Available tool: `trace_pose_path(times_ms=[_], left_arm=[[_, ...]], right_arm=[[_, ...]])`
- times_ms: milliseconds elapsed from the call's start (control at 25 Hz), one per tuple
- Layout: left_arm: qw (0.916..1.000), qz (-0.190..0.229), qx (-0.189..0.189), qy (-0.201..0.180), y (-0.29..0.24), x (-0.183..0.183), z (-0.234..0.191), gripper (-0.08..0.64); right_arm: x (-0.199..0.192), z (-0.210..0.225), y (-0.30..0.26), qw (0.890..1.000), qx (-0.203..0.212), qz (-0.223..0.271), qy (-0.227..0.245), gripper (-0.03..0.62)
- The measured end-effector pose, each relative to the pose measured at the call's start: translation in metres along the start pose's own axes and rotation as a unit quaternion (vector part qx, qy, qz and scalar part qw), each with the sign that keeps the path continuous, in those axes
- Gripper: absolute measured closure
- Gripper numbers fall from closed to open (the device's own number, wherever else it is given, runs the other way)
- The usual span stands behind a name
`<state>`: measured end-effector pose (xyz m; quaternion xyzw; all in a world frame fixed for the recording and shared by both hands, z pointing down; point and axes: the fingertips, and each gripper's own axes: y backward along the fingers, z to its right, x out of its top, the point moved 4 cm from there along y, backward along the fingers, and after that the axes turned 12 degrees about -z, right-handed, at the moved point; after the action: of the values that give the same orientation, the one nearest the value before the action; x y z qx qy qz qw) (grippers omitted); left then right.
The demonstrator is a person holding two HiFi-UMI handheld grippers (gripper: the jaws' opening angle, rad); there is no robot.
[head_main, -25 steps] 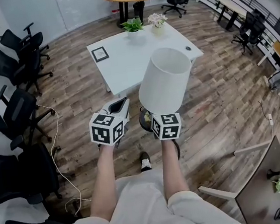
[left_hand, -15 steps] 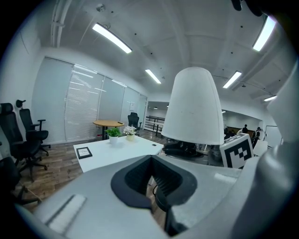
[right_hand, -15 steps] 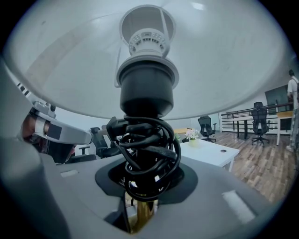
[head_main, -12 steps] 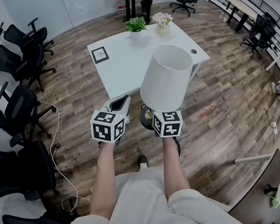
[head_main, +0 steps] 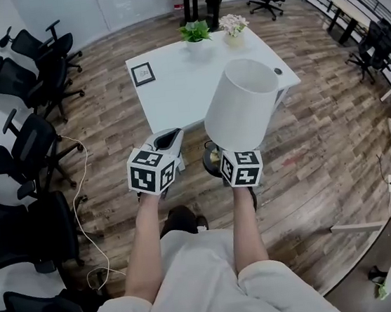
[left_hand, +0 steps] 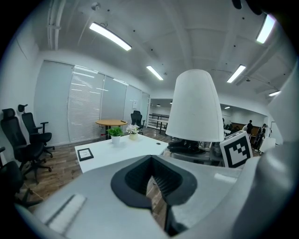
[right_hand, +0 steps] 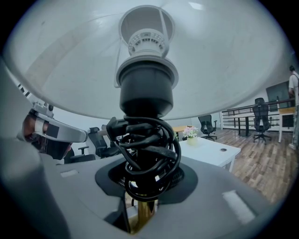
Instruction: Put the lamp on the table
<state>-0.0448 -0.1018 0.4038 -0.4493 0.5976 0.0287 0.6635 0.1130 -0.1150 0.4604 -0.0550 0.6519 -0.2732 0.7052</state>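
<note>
With right tool (right_hand: 140, 207), pinching brass stem (right_hand: 142, 218) of lamp (head_main: 241, 105) below coiled black cord (right_hand: 147, 149). Holding lamp aloft over floor, near side of white desk (head_main: 181, 93). Left tool (left_hand: 156, 186): slightly spread, empty. Framed card (head_main: 143, 73), far-left on desk: print unreadable.

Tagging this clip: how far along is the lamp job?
Done: right hand-held gripper is shut on the lamp by its stem. In hand: lamp held above the floor, short of the white table. To do: set it on the table. Left hand-held gripper is empty.
</note>
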Motion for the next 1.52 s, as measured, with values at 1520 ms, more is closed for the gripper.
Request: trace_pose_path(times_ms=[1520], left_arm=[[0.9980,-0.017,-0.047,0.037,-0.178,0.102,-0.128,0.558]], right_arm=[[0.081,0.109,-0.180,0.999,-0.038,-0.035,0.013,0.443]])
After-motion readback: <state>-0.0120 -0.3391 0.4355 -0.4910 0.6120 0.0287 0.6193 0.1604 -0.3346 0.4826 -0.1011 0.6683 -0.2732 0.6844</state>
